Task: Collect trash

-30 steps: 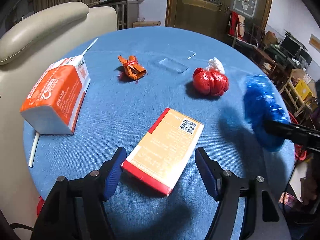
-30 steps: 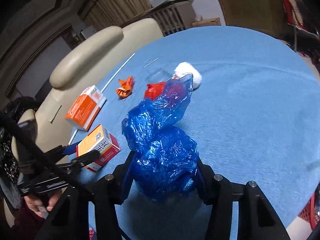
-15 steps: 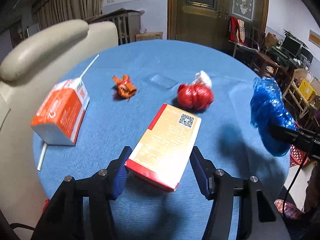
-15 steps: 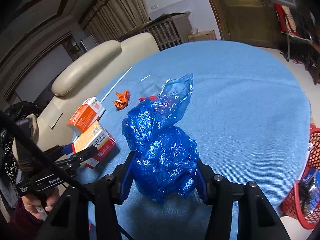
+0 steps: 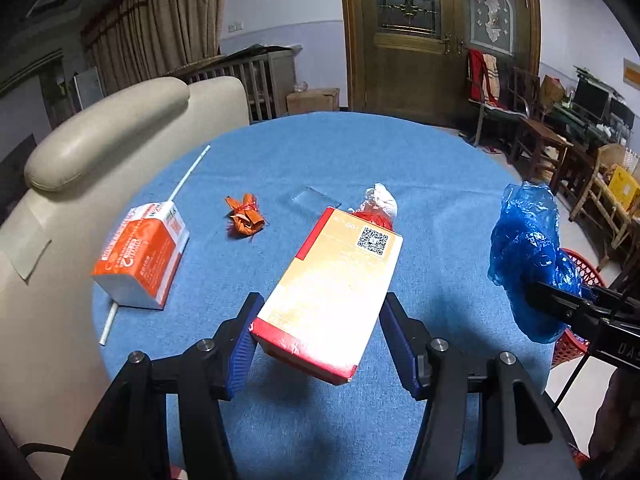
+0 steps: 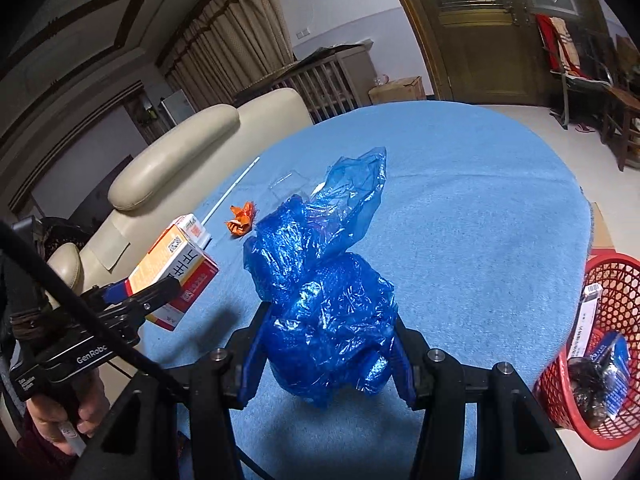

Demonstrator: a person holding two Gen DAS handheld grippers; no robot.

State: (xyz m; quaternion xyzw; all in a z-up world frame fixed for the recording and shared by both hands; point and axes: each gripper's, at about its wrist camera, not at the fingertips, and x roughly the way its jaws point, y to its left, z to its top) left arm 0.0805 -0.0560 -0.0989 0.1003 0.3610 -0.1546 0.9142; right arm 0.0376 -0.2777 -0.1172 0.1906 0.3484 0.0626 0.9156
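Right wrist: red basket [image 6: 612, 280] with wrappers; both tongs clamped, box [image 5: 332, 288], blue bag [image 6: 324, 300].

Table [image 5: 420, 168]: round, cloth-covered; sofa [image 5: 100, 140] along its left edge.
Carton [image 5: 140, 256]: on table, left side, lying over a straw [image 5: 188, 174].
Crumpled wrapper [image 5: 244, 218]: on table, right of carton, apart from it.
Flat box [image 5: 332, 284]: raised off the cloth between left gripper [image 5: 320, 340] pads.
Tied bundle [image 5: 378, 204]: on table behind flat box, partly hidden.
Plastic bag [image 6: 320, 300]: between right gripper [image 6: 324, 354] pads, above table.
Basket [image 6: 600, 344]: right of table, below its edge, trash inside.
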